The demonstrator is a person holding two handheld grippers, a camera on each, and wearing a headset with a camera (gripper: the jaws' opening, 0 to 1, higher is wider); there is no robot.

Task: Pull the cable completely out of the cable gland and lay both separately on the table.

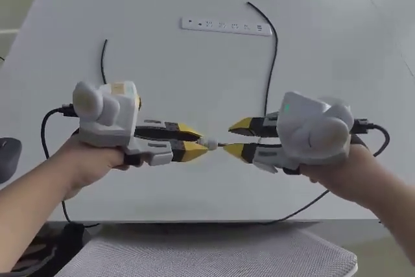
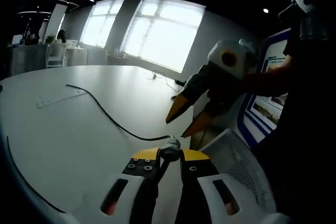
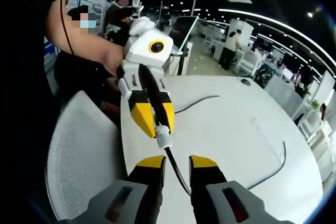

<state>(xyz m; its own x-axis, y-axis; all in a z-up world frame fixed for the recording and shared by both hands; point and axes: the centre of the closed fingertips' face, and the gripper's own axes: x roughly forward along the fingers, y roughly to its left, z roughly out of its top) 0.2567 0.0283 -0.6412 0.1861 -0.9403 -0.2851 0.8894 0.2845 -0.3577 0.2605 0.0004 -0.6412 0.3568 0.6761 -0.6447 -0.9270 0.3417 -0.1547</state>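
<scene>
A small white cable gland (image 1: pixel 208 142) is held in the air above the front edge of the white table (image 1: pixel 162 63). My left gripper (image 1: pixel 200 141) is shut on it, and the gland (image 2: pixel 169 149) sits between the yellow tips. A thin black cable (image 3: pixel 176 174) leaves the gland (image 3: pixel 163 139) and runs between the jaws of my right gripper (image 3: pixel 177 162), which stand apart around it. In the head view the right gripper (image 1: pixel 235 138) faces the left one tip to tip, open. More black cable lies back along the left gripper's jaws.
A white power strip (image 1: pixel 225 26) lies at the far side of the table, its black cord (image 1: pixel 275 50) trailing toward the front. A loose black wire (image 1: pixel 102 63) lies at the left. A dark mouse (image 1: pixel 8 157) sits at the left edge. A mesh chair (image 1: pixel 214 257) is below.
</scene>
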